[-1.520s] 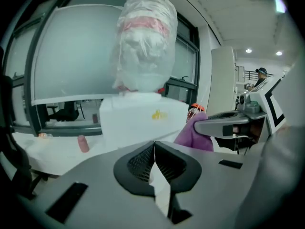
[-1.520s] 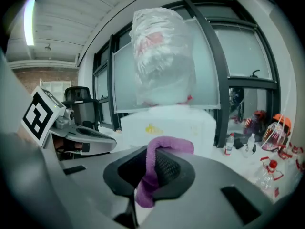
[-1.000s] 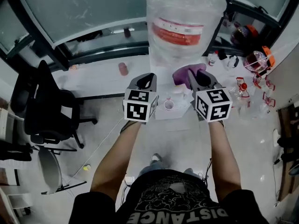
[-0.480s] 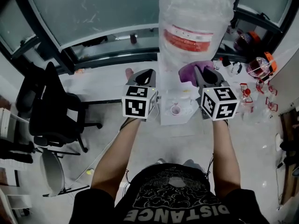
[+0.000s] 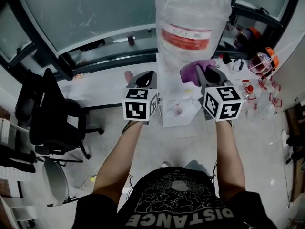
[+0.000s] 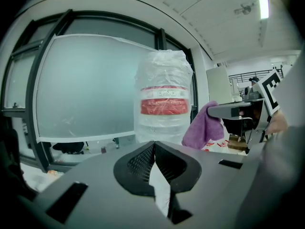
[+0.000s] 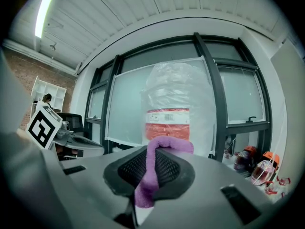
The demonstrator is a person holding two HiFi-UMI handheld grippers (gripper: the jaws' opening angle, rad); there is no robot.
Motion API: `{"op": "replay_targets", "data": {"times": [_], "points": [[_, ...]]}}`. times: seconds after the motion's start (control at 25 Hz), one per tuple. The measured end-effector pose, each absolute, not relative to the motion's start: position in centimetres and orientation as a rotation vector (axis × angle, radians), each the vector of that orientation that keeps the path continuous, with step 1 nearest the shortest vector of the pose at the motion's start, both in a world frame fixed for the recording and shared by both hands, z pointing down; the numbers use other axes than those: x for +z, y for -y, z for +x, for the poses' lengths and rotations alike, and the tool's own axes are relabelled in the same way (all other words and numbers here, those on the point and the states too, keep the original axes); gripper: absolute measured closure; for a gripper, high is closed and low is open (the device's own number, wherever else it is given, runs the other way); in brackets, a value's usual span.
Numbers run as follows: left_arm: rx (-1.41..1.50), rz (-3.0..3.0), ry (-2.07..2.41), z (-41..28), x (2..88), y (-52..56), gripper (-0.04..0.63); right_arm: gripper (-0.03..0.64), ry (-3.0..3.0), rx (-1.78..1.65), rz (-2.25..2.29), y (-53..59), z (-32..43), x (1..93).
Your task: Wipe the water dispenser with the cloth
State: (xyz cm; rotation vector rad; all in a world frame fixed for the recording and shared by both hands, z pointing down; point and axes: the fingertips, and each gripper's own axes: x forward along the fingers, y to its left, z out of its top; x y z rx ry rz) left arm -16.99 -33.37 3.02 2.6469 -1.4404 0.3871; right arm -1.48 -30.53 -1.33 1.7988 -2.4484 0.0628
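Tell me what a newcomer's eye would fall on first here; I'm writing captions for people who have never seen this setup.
The large clear water bottle with a red label, wrapped in plastic film, towers at top centre on the white dispenser. Close in front of it, the right gripper is shut on a purple cloth, while the left gripper beside it is shut and empty.

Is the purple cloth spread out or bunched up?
Bunched up: the purple cloth is pinched in the right gripper, drooping in folds.
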Motion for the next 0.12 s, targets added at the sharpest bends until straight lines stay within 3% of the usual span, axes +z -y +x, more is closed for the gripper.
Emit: {"op": "replay_targets", "data": {"times": [0.12], "points": [[0.382,2.649,1.432,-16.56,3.02,33.13,0.57,0.584,2.444,0.065,1.808,30.24,-1.06,-1.4]]}}
